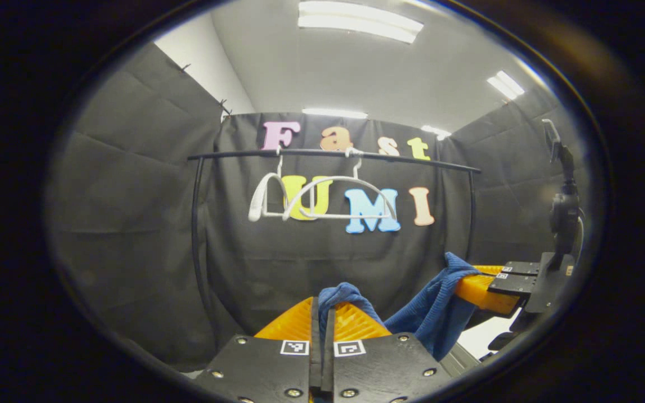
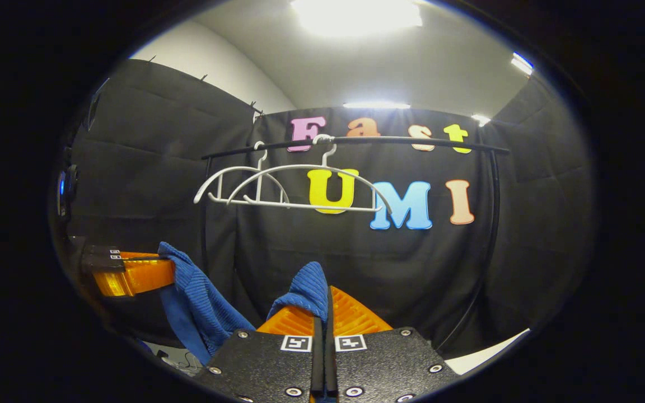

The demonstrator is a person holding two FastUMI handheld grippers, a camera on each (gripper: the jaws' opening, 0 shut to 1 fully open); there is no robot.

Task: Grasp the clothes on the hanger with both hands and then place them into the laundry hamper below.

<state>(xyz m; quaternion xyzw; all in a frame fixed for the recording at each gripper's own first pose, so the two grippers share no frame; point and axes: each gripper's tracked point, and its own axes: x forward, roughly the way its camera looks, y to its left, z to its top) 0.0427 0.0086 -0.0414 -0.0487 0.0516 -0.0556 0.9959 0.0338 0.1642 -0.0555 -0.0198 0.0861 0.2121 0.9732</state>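
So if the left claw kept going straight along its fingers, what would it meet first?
Probably the black cloth booth wall beneath the white plastic hangers; depth is unclear. The left claw is shut on the blue ribbed knit garment.

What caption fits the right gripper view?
Right gripper shut on blue garment, left gripper gripping its other end, two bare white hangers on the black rail.

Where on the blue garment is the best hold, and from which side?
Near its top edge, one fold per tongs, coming from the front. The blue garment sags limp between left tongs and right tongs, which grip it that way, below the white hangers.
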